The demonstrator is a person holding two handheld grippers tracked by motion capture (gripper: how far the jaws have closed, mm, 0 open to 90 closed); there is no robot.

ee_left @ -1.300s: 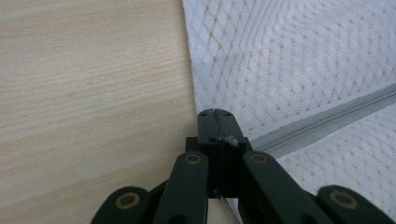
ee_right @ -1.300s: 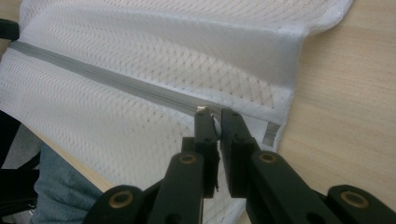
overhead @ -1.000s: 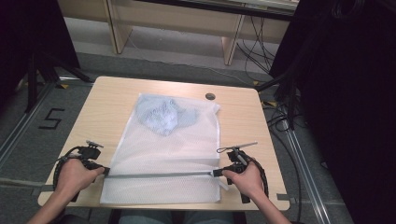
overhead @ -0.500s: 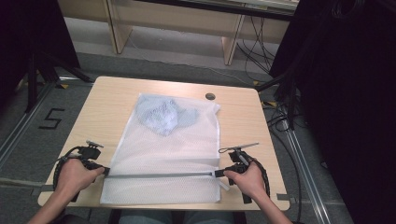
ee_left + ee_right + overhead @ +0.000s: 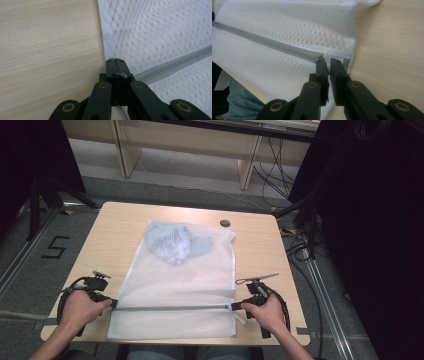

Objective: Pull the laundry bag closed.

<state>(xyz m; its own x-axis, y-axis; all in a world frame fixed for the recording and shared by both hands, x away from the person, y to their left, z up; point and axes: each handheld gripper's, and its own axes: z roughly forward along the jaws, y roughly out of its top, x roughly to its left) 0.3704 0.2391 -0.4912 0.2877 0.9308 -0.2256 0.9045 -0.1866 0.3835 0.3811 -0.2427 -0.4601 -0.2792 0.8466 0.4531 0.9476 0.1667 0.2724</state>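
A white mesh bag (image 5: 180,280) lies flat on the table with a blue garment (image 5: 172,242) bunched inside its far end. A grey zipper (image 5: 172,308) runs across the bag near the front edge. My left gripper (image 5: 112,304) is at the zipper's left end. In the left gripper view this gripper (image 5: 115,60) is shut on the bag's edge (image 5: 155,30), beside the zipper (image 5: 175,65). My right gripper (image 5: 235,307) is at the zipper's right end. In the right gripper view its jaws (image 5: 329,60) stand a narrow gap apart, with the metal slider (image 5: 319,59) at one tip.
The wooden table (image 5: 115,235) has a small dark round disc (image 5: 225,223) near its far edge. Cables (image 5: 300,250) trail on the floor to the right, and a "5" mark (image 5: 54,247) is on the floor to the left. The person's jeans (image 5: 239,100) show below the table's front edge.
The right gripper has edged slightly left at the zipper's right end. The left gripper and the bag have stayed put.
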